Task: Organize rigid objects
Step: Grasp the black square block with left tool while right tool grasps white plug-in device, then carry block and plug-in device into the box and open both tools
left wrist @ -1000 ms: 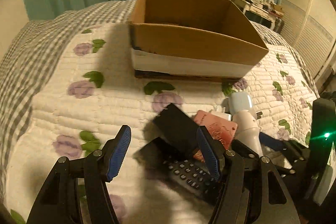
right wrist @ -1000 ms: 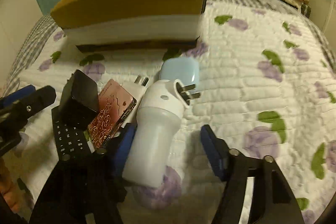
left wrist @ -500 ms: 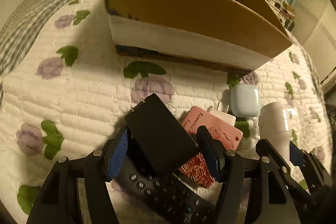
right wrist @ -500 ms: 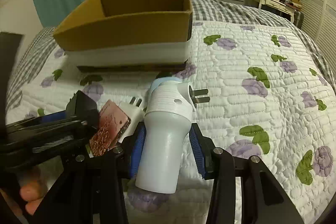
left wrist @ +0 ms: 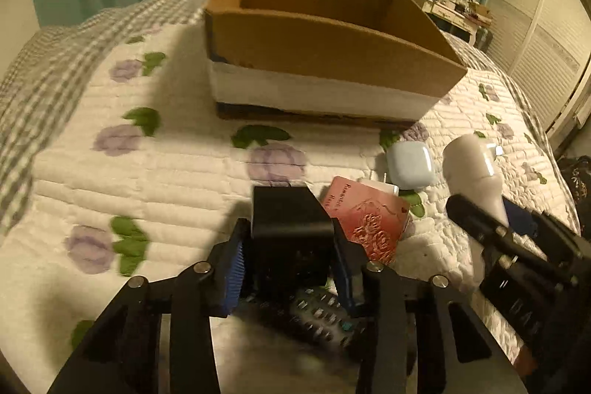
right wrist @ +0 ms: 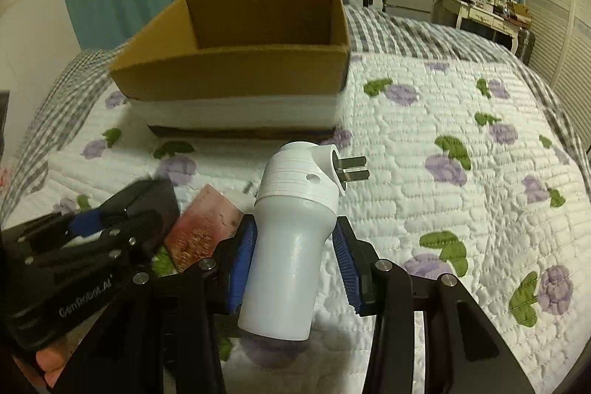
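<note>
Changes logged: my left claw (left wrist: 288,268), spread wide a second ago, has closed on the black box (left wrist: 290,228). My right claw (right wrist: 293,259) has clamped the white plug (right wrist: 291,239) and raised it off the quilt (right wrist: 461,209).

Brown cardboard box (left wrist: 325,39), white purple-flowered quilt (left wrist: 166,172), white plug device (right wrist: 295,228).
</note>
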{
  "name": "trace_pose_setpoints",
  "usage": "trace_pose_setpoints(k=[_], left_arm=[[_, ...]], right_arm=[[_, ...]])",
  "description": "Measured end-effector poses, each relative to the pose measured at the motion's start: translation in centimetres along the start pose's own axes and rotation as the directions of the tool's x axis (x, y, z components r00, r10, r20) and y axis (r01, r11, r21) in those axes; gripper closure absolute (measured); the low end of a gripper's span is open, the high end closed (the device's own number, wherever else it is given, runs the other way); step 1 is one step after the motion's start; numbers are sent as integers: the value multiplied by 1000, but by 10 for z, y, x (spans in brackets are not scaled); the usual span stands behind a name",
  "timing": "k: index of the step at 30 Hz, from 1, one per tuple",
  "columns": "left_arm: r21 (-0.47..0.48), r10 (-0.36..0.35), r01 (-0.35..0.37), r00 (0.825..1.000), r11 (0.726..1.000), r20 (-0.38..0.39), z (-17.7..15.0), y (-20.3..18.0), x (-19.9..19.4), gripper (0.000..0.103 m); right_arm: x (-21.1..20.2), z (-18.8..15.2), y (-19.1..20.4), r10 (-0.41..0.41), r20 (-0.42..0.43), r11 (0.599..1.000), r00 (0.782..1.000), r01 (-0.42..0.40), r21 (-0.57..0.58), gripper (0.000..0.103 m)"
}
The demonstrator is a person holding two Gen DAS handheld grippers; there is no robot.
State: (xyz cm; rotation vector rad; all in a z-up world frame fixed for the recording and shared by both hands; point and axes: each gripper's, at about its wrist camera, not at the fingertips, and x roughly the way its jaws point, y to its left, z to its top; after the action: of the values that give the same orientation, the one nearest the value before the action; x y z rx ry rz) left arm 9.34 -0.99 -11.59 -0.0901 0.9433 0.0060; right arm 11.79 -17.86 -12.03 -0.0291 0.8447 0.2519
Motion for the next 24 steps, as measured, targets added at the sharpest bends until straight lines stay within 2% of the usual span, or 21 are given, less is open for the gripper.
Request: trace_pose_setpoints(k=[6,13,18,24], left_arm=[[-17,-15,16,999,1000,47,18,7,-25,64],[30,-36,32,990,999,136,53,-5,-64,64],[71,-52,38,977,997,208,91,-14,-89,64],[94,-68,44,958,995,278,140,-15,-104,64]], right_arm=[[-22,13,12,0,35,1000,999,0,-12,61],[-54,40,20,3,91,1000,996,-1,-23,61],[-83,84,21,18,150,1000,989,-15,-21,61],[-116,145,24,24,246,997,969,-5,-79,61]])
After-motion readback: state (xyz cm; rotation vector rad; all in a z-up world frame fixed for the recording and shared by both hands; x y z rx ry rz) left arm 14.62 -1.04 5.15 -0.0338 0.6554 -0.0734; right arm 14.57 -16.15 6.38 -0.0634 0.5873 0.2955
